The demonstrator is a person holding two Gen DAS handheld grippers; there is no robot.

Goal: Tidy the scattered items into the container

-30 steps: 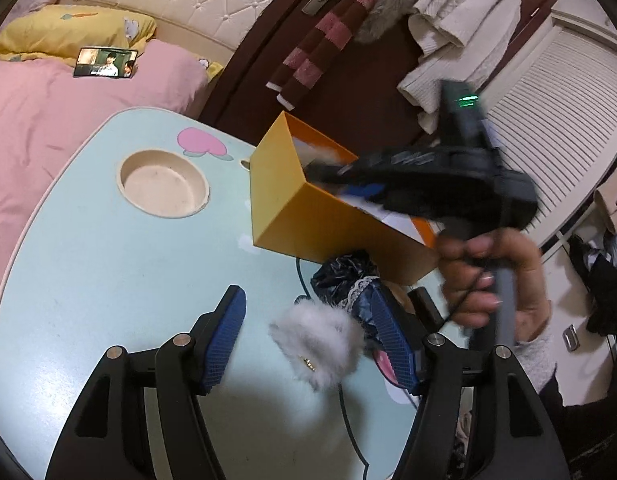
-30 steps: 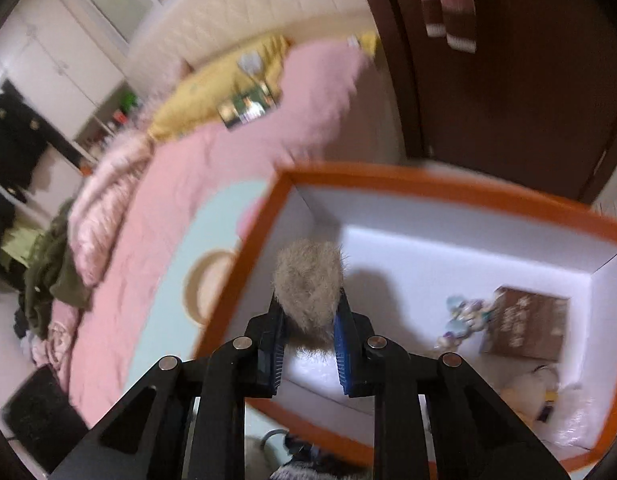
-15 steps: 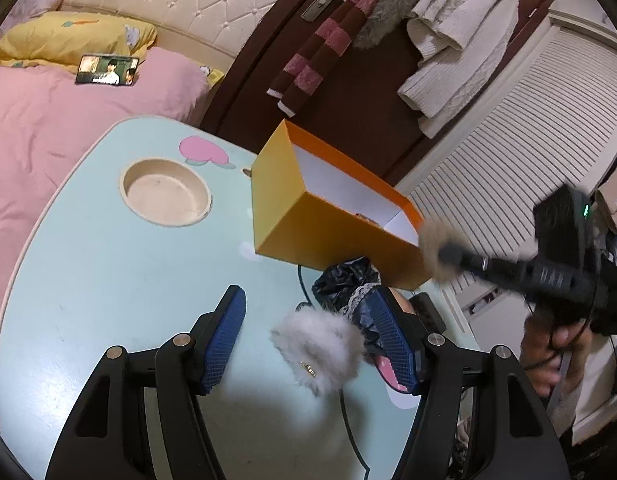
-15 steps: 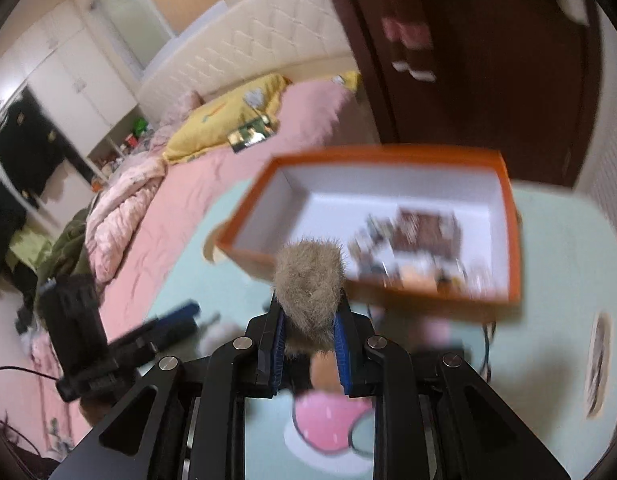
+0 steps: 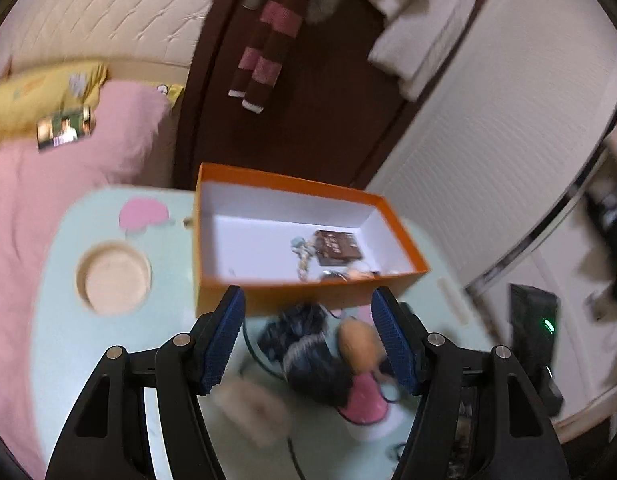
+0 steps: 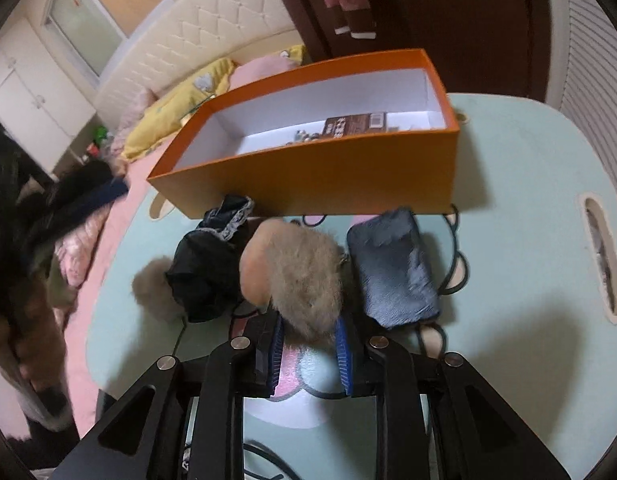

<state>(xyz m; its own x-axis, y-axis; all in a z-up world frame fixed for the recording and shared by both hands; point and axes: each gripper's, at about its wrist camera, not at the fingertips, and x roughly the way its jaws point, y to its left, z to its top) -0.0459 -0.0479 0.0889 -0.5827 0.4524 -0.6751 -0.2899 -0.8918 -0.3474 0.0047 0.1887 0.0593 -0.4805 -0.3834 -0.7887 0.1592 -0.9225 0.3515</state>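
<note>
Right hand-held gripper [image 6: 308, 354], lower centre of the right wrist view: blue pads sit either side of the tail end of the tan furry item [image 6: 298, 278]. It looks pinched rather than free, though contact on the right pad is hard to confirm. The item's front end lies on or just above the worktop [image 6: 528, 208], short of the orange box [image 6: 328, 184].

Left hand-held gripper [image 5: 308, 336], lower centre of the left wrist view: fingers wide apart, holding nothing, hovering above the pile with the box just beyond its tips.

Progress, judged from the layout, is partial:
- In the box: a brown packet [image 5: 336, 246], a small beaded trinket [image 5: 302, 254], and a few bits at the near right corner that are too blurred to name.
- Still out on the worktop, mid-frame in the right view: a black lace-trimmed bundle [image 6: 208, 268], a grey-beige pom-pom [image 6: 152, 288] touching its left side, and a blue-grey fuzzy pouch [image 6: 394, 268] just right of the tan item.
- A cable runs under the pile.

So at least four items are left, the tan one included. The box is close, directly beyond the pile at upper centre, open top facing up, with plenty of free floor on its left half.
</note>
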